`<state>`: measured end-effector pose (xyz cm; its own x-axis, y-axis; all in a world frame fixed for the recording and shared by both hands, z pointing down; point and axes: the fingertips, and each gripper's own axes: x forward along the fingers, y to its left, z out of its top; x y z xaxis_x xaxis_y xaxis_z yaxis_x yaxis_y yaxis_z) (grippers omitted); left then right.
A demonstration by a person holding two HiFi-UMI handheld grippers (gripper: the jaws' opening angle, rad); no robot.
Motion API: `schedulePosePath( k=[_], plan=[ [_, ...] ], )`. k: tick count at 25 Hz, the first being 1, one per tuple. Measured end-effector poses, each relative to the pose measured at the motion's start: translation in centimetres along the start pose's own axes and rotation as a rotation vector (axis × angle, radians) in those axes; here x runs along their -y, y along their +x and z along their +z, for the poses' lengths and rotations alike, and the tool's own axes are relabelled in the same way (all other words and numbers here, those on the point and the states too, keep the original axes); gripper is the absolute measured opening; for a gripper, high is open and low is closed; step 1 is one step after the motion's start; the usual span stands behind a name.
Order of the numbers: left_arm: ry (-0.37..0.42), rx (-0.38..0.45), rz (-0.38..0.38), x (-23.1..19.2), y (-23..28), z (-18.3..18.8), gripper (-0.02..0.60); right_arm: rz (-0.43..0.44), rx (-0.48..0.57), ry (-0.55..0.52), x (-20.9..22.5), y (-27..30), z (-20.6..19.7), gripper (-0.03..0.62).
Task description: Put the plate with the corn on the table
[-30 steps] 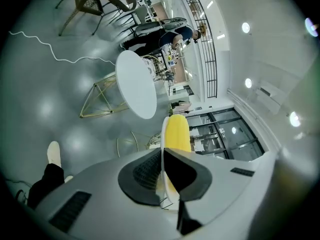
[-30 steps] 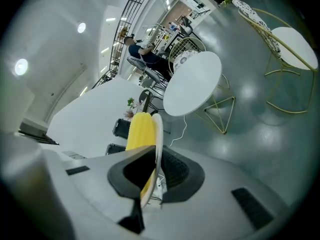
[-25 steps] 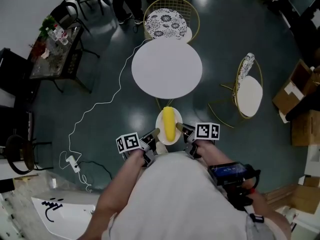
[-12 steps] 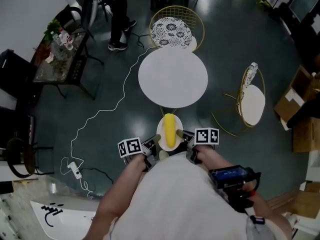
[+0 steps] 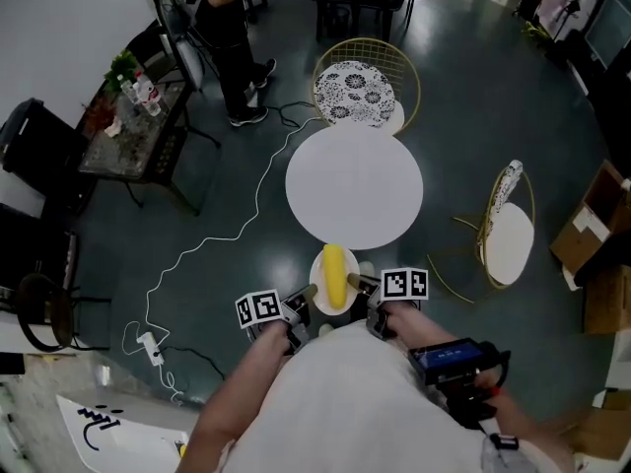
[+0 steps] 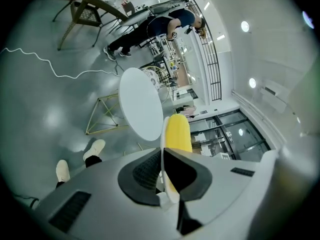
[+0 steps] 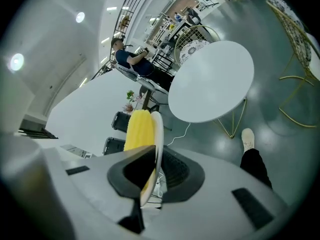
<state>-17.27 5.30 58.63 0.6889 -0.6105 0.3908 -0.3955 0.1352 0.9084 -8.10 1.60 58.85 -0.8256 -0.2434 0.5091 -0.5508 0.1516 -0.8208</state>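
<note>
carry phase, plate not yet down.

change over the last second, head view: the round white table (image 5: 355, 187) has slid down the frame toward the grippers. its near edge was well apart from the small white plate (image 5: 317, 266) and now lies just beside the plate's far rim. the grips look the same. judgement: the person is walking up to the table, the approach is nearly done, and reaching out and lowering are what remain.

tongs: the left gripper (image 5: 307, 292) and right gripper (image 5: 358, 284) are each clamped on the plate, on opposite sides of its rim. the yellow corn cob (image 5: 335, 273) lies lengthwise on the plate, pointing at the table.

views compared:
- left gripper view: plate rim (image 6: 163, 144) seen edge-on, pinched between the dark pads (image 6: 144, 173). corn (image 6: 178, 133) sits beyond them. white shoes (image 6: 93, 149) show on the floor below. the head view cannot show the pinch.
- right gripper view: same edge-on pinch on the rim (image 7: 156, 134). the bare tabletop (image 7: 212, 81) is seen from above, so i judge the plate rides higher than the surface.
- only the head view shows both grips together and the gap to the table.
</note>
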Motion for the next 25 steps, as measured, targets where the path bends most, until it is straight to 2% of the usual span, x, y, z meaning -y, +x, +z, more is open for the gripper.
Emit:
schedulePosePath(
  k=[9,15,25],
  plan=[
    [0.007,0.027,0.015,-0.3,2.6,4.1,0.021,-0.005,-0.059,-0.031,1.0,2.6,4.6,0.035],
    [0.029,0.024,0.053,-0.2,7.1,8.4,0.021,-0.015,-0.091,-0.031,3.2,4.3,10.2,0.035],
    [0.041,0.007,0.107,-0.9,12.6,11.1,0.023,-0.057,-0.146,-0.034,7.2,5.6,14.8,0.035]
  ],
)
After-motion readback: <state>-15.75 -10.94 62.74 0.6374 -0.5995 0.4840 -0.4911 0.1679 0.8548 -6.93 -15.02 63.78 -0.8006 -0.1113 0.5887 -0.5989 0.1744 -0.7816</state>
